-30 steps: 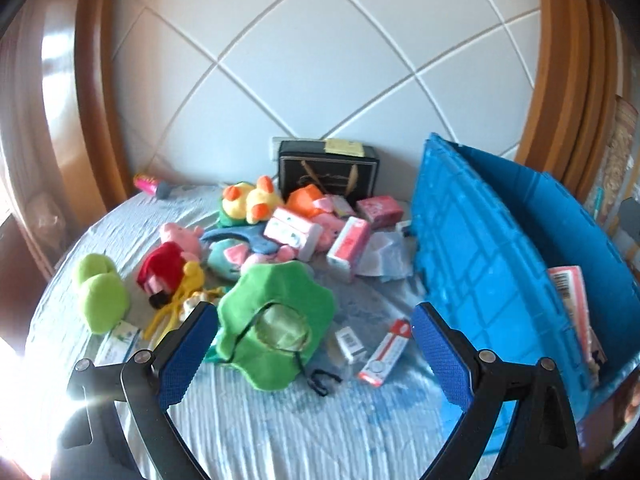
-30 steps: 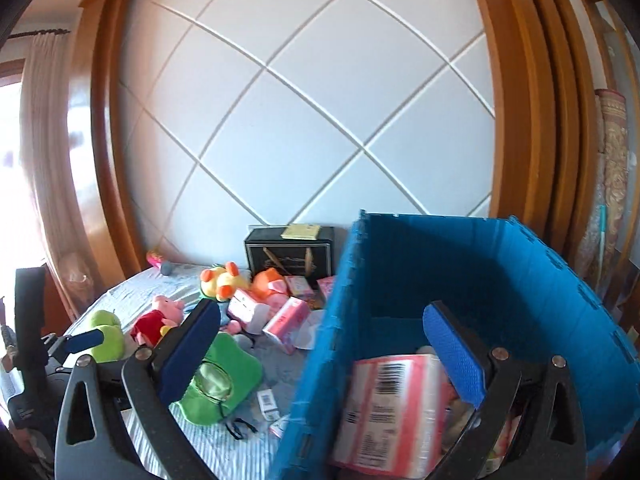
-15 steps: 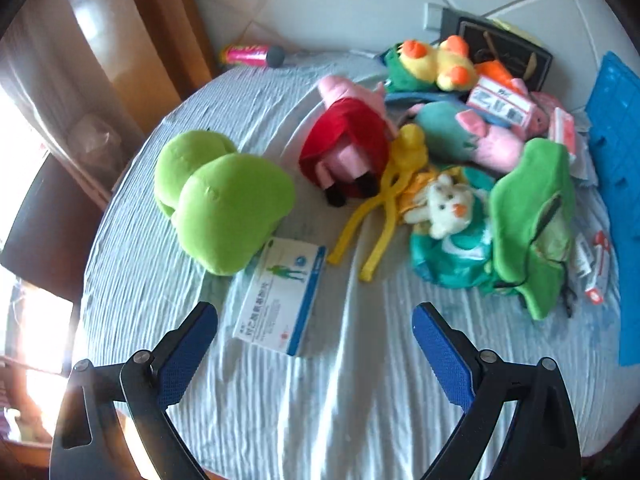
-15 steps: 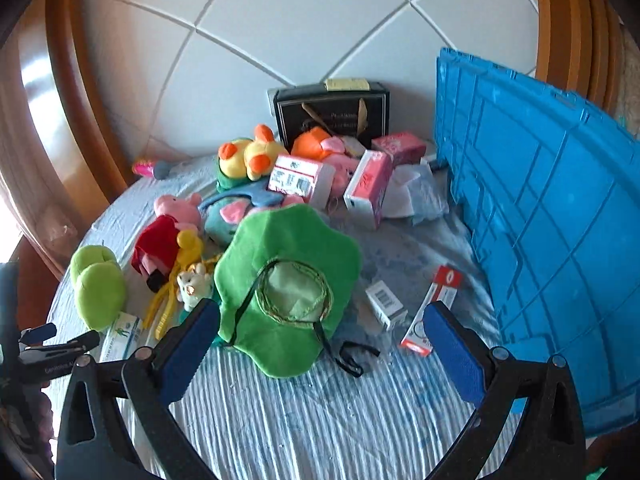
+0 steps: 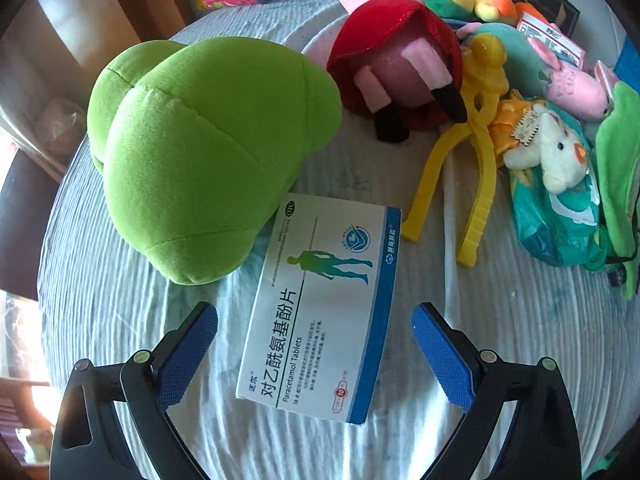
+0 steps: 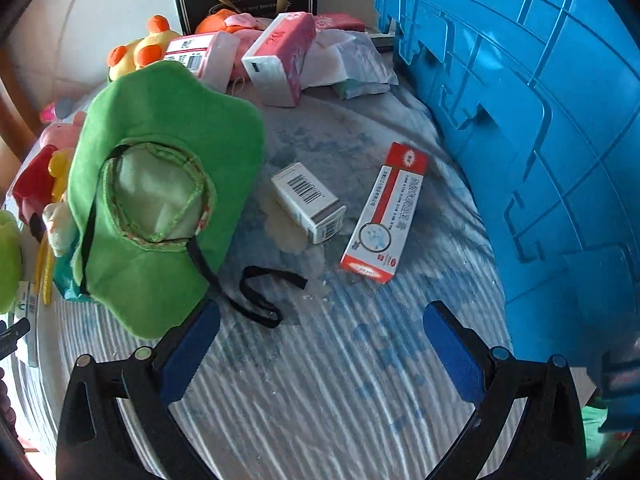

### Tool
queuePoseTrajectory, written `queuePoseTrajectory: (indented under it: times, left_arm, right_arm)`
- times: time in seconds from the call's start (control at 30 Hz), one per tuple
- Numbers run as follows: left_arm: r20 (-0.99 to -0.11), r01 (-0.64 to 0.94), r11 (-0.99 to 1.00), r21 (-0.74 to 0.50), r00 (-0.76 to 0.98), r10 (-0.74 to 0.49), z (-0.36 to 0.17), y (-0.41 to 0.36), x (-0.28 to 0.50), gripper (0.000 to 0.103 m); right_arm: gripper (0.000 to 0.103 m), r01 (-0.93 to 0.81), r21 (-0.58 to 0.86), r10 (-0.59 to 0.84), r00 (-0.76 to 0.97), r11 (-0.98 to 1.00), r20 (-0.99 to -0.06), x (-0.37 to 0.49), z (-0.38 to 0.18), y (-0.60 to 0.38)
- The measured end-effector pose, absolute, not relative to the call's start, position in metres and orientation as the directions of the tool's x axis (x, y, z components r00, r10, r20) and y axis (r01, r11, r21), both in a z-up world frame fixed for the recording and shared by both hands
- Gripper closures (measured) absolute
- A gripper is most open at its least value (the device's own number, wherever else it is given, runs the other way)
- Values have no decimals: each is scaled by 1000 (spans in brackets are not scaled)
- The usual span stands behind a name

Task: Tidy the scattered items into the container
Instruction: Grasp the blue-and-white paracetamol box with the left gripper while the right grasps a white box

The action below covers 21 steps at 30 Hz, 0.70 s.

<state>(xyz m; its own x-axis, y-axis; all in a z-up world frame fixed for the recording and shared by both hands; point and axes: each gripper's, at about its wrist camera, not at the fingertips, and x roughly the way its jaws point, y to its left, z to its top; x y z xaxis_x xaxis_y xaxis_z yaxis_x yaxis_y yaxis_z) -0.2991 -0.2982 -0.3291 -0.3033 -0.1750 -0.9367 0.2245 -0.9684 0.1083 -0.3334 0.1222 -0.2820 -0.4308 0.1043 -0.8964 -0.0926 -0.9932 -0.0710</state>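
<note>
Now left gripper (image 5: pixel 315 330) wide astride tablet box (image 5: pixel 320 304), green plush (image 5: pixel 208 152) touching box; right gripper (image 6: pixel 320 328) wide, empty.

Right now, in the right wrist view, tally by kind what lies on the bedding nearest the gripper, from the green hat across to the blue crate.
Hats: 1, the green hat
Cartons: 2, the white barcoded carton and the red-and-white carton
Total: 3
</note>
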Motion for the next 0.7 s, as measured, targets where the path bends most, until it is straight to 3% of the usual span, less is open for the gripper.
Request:
queuePoseTrajectory:
  times: [0.07, 0.27, 0.3, 0.37, 0.47, 0.6, 0.7]
  left_arm:
    - [-944, 221, -966, 137, -267, -195, -343, -295, -301, 2]
    - [-928, 277, -960, 37, -347, -135, -349, -302, -285, 0]
    - [-928, 288, -958, 14, -353, -120, -350, -305, -282, 0]
    - [-929, 296, -955, 5, -351, -114, -351, -304, -279, 0]
    - [-925, 304, -952, 19, -357, -133, -351, -300, -276, 0]
    - [-913, 322, -947, 26, -377, -154, -351, -294, -268, 0]
    - [-910, 327, -945, 19, -386, -152, -350, -289, -263, 7]
  right_arm:
    - [0, -108, -64, 104, -417, -992, -903, -346, -286, 131]
    - [2, -87, -83, 111, -399, -993, -910, -381, -299, 138]
    - [4, -65, -83, 102, -400, -994, -911, -385, -300, 136]
    - [27, -27, -95, 97, -405, -995, -909, -393, -303, 130]
    - [46, 21, -70, 56, -404, -997, -913, -403, -309, 124]
    - [46, 93, -68, 23, -417, -993, -909, -413, -315, 118]
    - [46, 120, -64, 11, -401, -991, -916, -418, -326, 119]
